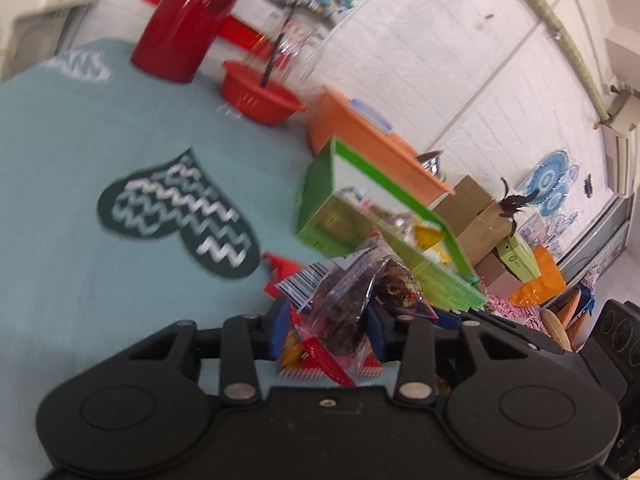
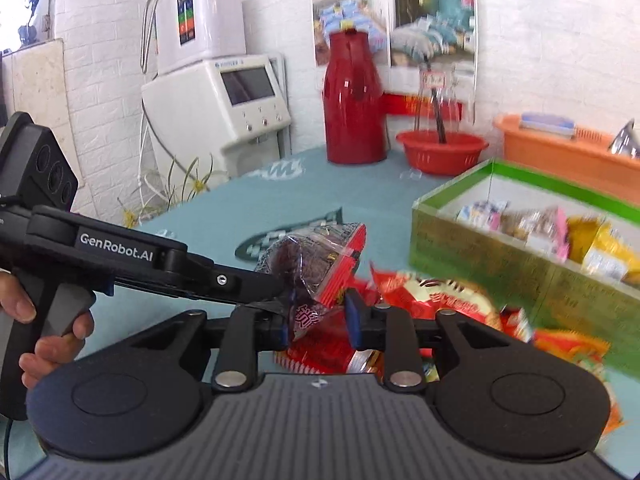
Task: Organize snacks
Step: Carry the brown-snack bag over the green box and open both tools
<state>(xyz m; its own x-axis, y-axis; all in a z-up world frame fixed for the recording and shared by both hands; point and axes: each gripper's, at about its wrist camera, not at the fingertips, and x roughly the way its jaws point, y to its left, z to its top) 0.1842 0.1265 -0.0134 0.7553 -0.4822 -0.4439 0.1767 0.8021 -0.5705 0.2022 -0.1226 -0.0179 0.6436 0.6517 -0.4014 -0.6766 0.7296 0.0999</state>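
Observation:
A clear snack packet (image 1: 344,304) of dark pieces with red edges hangs above the teal tablecloth (image 1: 100,280). My left gripper (image 1: 329,332) is shut on it, its blue pads pressing both sides. In the right wrist view the same packet (image 2: 320,260) has its lower end pinched by my right gripper (image 2: 319,324), while the left gripper (image 2: 276,294) comes in from the left and grips it too. A green box (image 2: 480,248) holding several snacks stands to the right. Loose red and orange packets (image 2: 440,296) lie in front of the box.
At the back of the table stand a red thermos (image 2: 354,108), a red basin (image 2: 440,152) and an orange basket (image 2: 560,156). A white machine (image 2: 224,100) sits by the brick wall. Cardboard boxes (image 1: 476,216) stand beyond the green box (image 1: 320,184).

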